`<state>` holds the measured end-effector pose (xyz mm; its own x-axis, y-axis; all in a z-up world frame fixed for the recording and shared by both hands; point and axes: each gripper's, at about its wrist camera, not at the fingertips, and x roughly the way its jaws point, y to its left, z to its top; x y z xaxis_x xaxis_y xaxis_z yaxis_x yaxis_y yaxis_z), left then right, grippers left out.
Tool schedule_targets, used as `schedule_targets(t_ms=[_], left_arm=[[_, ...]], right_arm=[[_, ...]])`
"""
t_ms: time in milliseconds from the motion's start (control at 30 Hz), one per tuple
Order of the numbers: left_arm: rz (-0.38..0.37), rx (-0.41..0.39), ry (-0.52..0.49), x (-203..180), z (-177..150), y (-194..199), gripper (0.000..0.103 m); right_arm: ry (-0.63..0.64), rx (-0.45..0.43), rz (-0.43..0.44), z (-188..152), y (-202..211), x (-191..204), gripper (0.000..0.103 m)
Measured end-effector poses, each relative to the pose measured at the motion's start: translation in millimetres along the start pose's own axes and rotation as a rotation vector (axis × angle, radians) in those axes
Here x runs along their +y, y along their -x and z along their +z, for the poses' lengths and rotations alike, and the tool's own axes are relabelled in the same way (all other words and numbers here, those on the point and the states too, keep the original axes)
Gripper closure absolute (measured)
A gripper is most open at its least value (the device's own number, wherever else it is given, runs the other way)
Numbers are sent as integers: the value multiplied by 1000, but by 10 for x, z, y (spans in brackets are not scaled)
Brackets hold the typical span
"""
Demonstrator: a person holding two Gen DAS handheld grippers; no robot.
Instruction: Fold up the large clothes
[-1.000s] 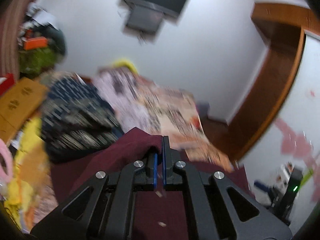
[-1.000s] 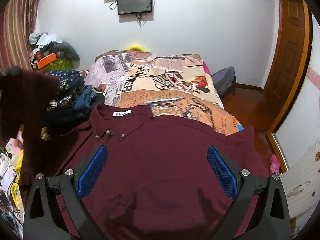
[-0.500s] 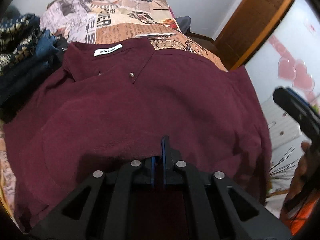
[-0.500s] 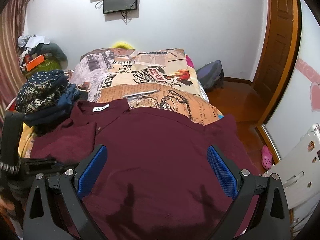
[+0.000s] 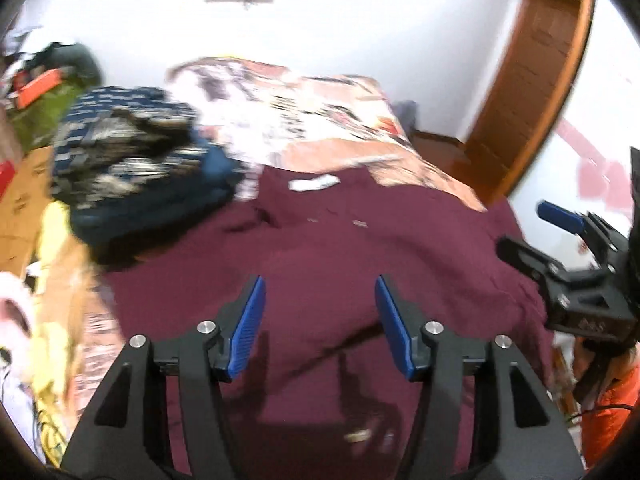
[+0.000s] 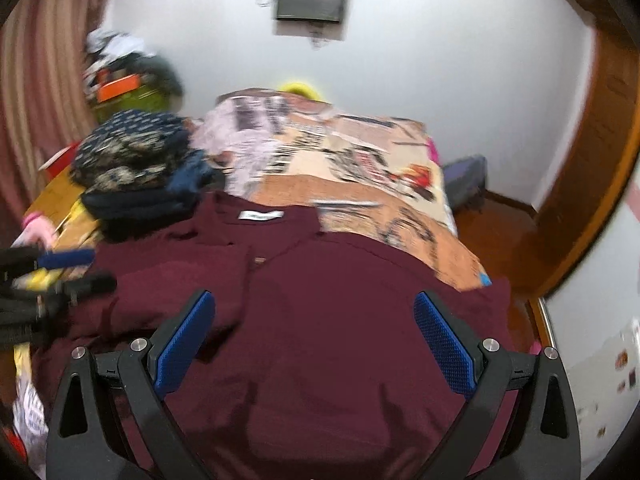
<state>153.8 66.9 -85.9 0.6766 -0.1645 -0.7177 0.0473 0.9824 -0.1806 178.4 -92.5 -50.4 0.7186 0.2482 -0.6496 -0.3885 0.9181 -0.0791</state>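
A maroon button-up shirt point(image 5: 340, 264) lies spread on the bed, collar and white label at the far end; it also shows in the right wrist view point(image 6: 320, 320). Its left sleeve point(image 6: 172, 280) is folded in over the body. My left gripper point(image 5: 320, 312) is open and empty above the shirt's near left part. My right gripper point(image 6: 316, 340) is open and empty above the shirt's middle. The right gripper shows at the right edge of the left wrist view point(image 5: 576, 264). The left gripper shows at the left edge of the right wrist view point(image 6: 52, 276).
A pile of dark patterned clothes point(image 6: 136, 164) sits at the shirt's far left. The bed has a newspaper-print cover point(image 6: 352, 168). A wooden door point(image 6: 592, 152) stands at the right, with floor beside the bed. Clutter lies along the left wall point(image 5: 44, 80).
My left gripper was shut on the maroon sleeve, carried it over the shirt body, and has now let go and opened. The sleeve lies folded in. The right gripper stayed open.
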Motion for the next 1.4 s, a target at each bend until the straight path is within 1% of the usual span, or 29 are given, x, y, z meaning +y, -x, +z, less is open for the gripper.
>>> schedule_targets(t_ms=[133, 200, 267, 400, 567, 667, 767, 867, 933, 1000, 1067, 1100, 1133, 1167, 1200, 1233, 1267, 1400], left_arm=[[103, -2, 78, 471, -76, 110, 46], [149, 5, 125, 707, -155, 153, 46], [174, 15, 162, 885, -251, 177, 46], [219, 48, 224, 1184, -478, 214, 46], [274, 126, 256, 1453, -812, 123, 46], [273, 168, 284, 1539, -973, 43, 46], [263, 195, 295, 1582, -1067, -56, 46], [237, 218, 316, 1627, -1125, -161, 46], [222, 230, 332, 1655, -1159, -214, 46], [219, 239, 338, 1664, -1179, -258, 46], [222, 244, 330, 1650, -1189, -282, 46], [224, 246, 326, 1646, -1194, -291, 46], [226, 250, 320, 1636, -1197, -304, 46], [227, 254, 317, 1634, -1197, -313, 46], [228, 258, 313, 1631, -1198, -323, 46], [230, 262, 309, 1619, -1202, -335, 46], [231, 265, 306, 1614, -1207, -344, 45], [240, 278, 292, 1579, -1224, -370, 45]], right_arm=[[94, 25, 97, 52, -86, 325, 4], [133, 55, 146, 55, -174, 457, 4], [170, 98, 187, 46, -288, 612, 4], [249, 165, 232, -6, -456, 874, 4], [393, 255, 282, -114, -654, 1203, 4], [484, 318, 287, -187, -820, 1368, 4], [571, 360, 250, -259, -972, 1481, 4], [634, 373, 222, -319, -1054, 1559, 4], [633, 360, 218, -316, -1067, 1559, 4], [610, 342, 227, -278, -1046, 1543, 15], [578, 327, 243, -229, -996, 1493, 35], [565, 317, 248, -201, -985, 1493, 42], [539, 307, 263, -168, -950, 1452, 53], [510, 302, 286, -131, -917, 1406, 62], [480, 295, 307, -93, -890, 1359, 66], [457, 285, 316, -59, -883, 1338, 74], [436, 273, 317, -24, -872, 1303, 77], [304, 211, 325, 168, -793, 1048, 81]])
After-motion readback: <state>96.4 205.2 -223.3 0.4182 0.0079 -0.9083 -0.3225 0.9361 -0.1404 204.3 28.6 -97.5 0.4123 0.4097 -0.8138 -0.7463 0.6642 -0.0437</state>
